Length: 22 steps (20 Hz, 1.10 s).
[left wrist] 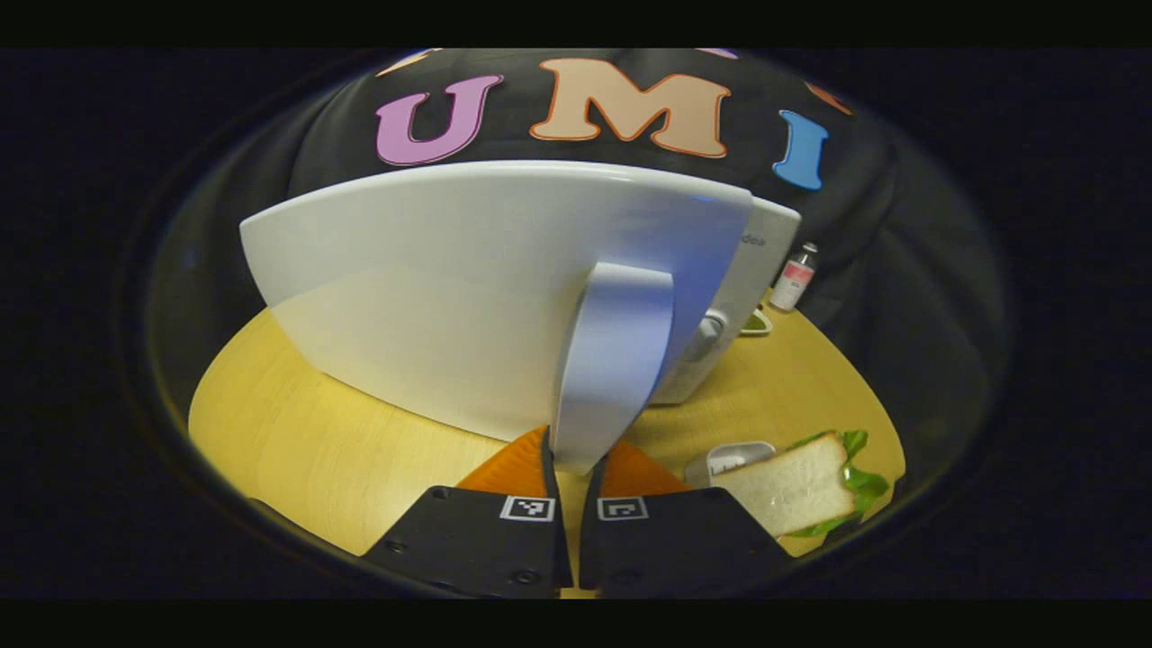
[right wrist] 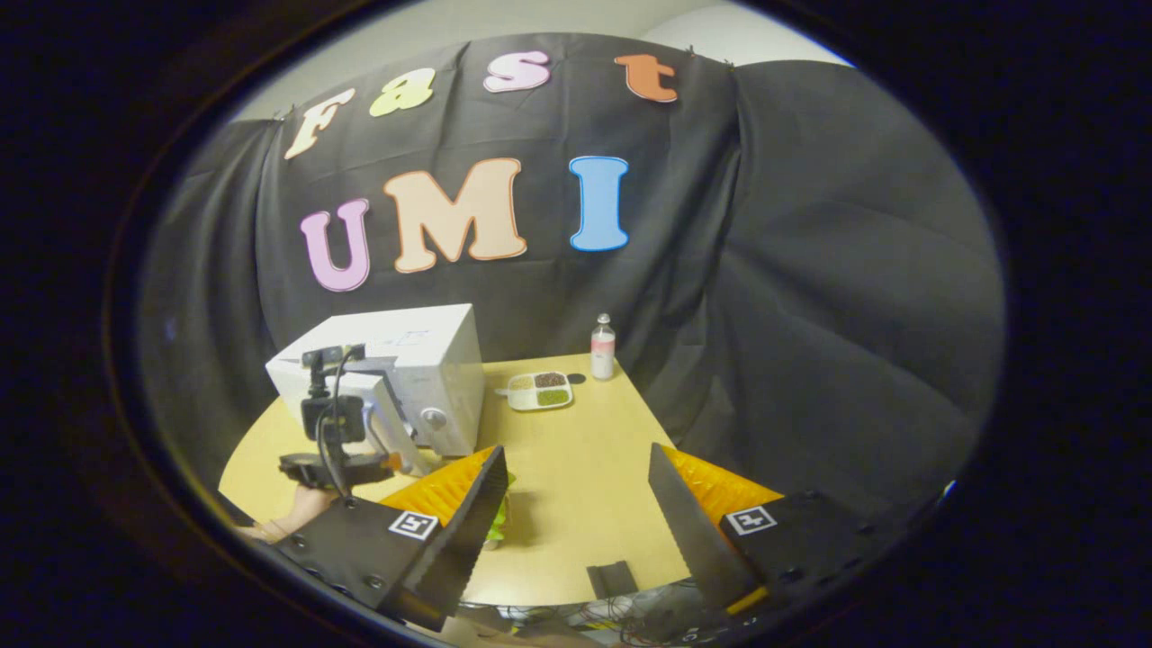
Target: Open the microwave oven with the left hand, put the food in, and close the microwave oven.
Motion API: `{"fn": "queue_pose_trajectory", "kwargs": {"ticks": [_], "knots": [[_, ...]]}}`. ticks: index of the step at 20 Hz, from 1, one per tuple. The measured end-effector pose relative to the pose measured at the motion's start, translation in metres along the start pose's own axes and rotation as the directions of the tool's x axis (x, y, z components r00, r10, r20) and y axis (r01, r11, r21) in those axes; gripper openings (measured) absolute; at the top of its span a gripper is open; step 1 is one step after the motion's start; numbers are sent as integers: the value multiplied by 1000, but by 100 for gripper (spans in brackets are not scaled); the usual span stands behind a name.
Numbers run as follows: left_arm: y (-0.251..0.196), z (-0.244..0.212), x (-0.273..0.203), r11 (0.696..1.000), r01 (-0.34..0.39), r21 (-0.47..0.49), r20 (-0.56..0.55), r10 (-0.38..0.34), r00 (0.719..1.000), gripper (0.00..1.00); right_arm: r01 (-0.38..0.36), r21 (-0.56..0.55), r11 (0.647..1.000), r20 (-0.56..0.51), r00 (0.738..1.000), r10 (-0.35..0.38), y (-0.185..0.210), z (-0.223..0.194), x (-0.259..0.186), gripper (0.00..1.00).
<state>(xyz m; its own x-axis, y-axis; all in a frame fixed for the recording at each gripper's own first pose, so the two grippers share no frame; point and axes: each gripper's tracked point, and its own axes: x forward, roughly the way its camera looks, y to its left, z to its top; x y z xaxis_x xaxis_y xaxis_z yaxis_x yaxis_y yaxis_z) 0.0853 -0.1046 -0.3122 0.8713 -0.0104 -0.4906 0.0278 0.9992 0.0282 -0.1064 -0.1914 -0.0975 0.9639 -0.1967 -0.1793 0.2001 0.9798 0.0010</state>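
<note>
left tongs [left wrist: 572, 468] clamped on microwave door handle [left wrist: 612, 360], rigid hinged door [left wrist: 450, 297] dead ahead, swings easy; sandwich [left wrist: 796, 486] just right of them on counter [left wrist: 315, 441], soft, grip the bread sides lightly; right tongs [right wrist: 576, 490] open, empty

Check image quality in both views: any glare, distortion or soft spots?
Left gripper view: fisheye bows the microwave door and table edge; soft sheen on the door handle, no blown glare; sandwich slightly soft near the rim. Right gripper view: dim, even light, microwave small but sharp, edges darken.
</note>
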Motion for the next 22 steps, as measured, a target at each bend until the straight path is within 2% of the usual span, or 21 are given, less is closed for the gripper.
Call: {"fn": "queue_pose_trajectory", "kwargs": {"ticks": [3,4,7,10,12,15,17,20,22], "knots": [[11,-14,-18,999,3,35,-11,-2,1000,5,-27,2,1000,-2,1000,27,9,0,1,94],[14,-17,-22,999,-3,39,-13,3,1000,9,-31,-2,1000,2,1000,31,11,0,-1,94],[24,-28,-39,999,-19,39,-27,20,999,11,-38,-11,999,17,999,38,21,1,-9,94],[36,-39,-56,999,-3,38,-44,5,999,15,-41,-5,999,17,999,41,37,-6,-19,94],[47,-46,-69,1000,24,1,-52,-24,998,17,-35,2,999,11,999,35,49,-13,-31,94],[67,-58,-94,992,66,-104,-59,-72,996,23,-26,9,1000,18,1000,26,68,-20,-53,94],[84,-69,-110,985,71,-160,-63,-82,995,28,-24,2,1000,3,1000,24,81,-30,-68,94],[122,-81,-134,979,39,-199,-43,-49,998,34,-47,-17,999,-2,999,47,104,-38,-90,94],[147,-86,-149,972,11,-233,-29,-19,999,44,-72,-23,997,-10,997,72,120,-45,-101,94]]}}
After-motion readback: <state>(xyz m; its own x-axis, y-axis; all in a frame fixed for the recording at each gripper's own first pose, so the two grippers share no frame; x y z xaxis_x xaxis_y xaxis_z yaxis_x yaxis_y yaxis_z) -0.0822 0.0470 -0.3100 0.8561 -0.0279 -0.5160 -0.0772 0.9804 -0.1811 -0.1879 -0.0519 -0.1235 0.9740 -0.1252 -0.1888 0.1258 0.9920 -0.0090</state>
